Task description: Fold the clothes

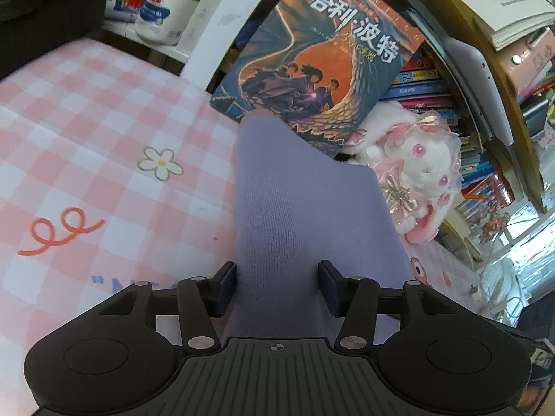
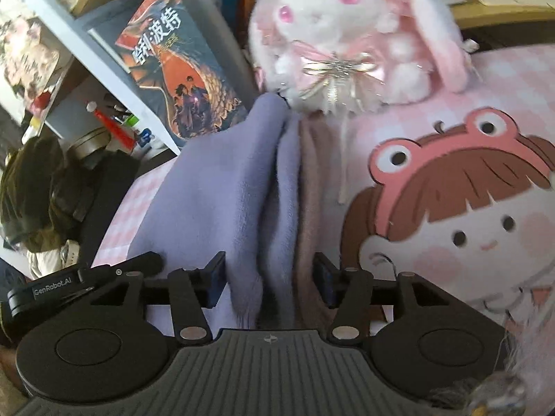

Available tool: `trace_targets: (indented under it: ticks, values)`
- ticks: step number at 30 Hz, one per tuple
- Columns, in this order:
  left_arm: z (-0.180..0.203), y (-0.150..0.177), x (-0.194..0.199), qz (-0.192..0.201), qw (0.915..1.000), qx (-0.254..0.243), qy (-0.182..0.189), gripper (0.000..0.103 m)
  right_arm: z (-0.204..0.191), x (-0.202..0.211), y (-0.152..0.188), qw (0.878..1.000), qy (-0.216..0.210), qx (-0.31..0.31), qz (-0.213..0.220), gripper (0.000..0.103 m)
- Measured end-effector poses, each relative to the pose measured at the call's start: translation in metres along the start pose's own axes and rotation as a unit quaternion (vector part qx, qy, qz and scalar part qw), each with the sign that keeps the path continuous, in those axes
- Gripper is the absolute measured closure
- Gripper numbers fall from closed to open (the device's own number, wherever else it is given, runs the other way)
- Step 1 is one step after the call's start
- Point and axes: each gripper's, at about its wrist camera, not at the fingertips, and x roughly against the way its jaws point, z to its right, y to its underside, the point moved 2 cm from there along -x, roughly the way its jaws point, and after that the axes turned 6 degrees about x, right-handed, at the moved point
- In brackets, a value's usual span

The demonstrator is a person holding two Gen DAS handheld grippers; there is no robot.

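Purple garment (image 1: 305,228) lies on the pink checked sheet (image 1: 86,111) and runs straight ahead from both tools, between their fingers. In the left wrist view it is a single smooth knitted strip that narrows toward a book (image 1: 322,55) propped ahead. In the right wrist view it shows as two thick purple folds (image 2: 222,187) side by side, with a dull pink layer (image 2: 315,187) pressed against their right side.

The left gripper (image 1: 277,287) points forward and low over the sheet, its fingers set fairly wide with the cloth filling the gap; the left pad (image 1: 227,287) touches the fabric edge, but whether the jaws actually pinch it cannot be told. The right gripper (image 2: 270,284) sits the same way, its fingers wide apart around the bunched folds, grip likewise unclear.

To the right of that tool lies a cartoon girl print (image 2: 451,208) with a frog hat, cut off at the frame edge. Ahead sits a white and pink plush rabbit (image 2: 350,31), touching the far tip of the garment.

The book cover reads "哈利·波特". A black part (image 2: 52,289) at the lower left of the right wrist view reads "GenRobot.AI". Shelf contents behind are too blurred to read.
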Motion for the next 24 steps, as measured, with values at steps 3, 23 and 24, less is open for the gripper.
trace_targets:
  ticks: [3,23,24]
  values:
    - [-0.001,0.001,0.013,0.011,0.9999,-0.003,-0.011,0.052,0.004,0.014,0.006,1.000,0.003,-0.023,0.001,0.053]
    - [0.035,0.064,0.070,0.046,0.9847,-0.122,-0.116,0.025,-0.045,0.076,0.054,0.983,0.148,0.088,0.055,0.022]
    - [0.036,0.068,0.070,0.045,0.9838,-0.125,-0.120,0.025,-0.050,0.076,0.059,0.981,0.158,0.099,0.055,0.021]
